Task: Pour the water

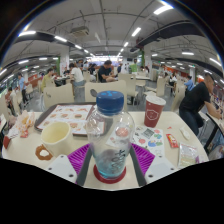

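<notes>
While the tongs (112, 160) reach forward over a white table (60, 168), a clear plastic water bottle (111, 140) with a blue screw cap (110, 102) stands upright between their two purple pads (143, 158), one at each side of its lower body. Both pads seem to meet the bottle's sides, so I judge the tongs closed on it, though the contact on the far faces is hidden. The cap is still on, which suggests pouring cannot begin until it comes off. My guess is that the bottle is light and thin-walled, likely to dent under a hard squeeze and a little slippery where the plastic is smooth; the ribbed lower half, where the pads now sit, looks the safest hold, low enough to tip it without crushing. A reddish ring shows at its base, but no label or writing on the bottle can be read. Just ahead and to the left of the tongs sits a pale yellow cup (56, 137), open and upright, a likely place for the water, with a small ring-shaped thing (43, 153) beside it. Ahead to the right stands a red paper cup (153, 110) whose printing is too small to make out, with small printed packets (147, 134) near it. Further left lies a placemat (70, 117) with pictures, unreadable. Beyond the table, people (195, 98) sit at other tables under long ceiling lights (135, 32).
</notes>
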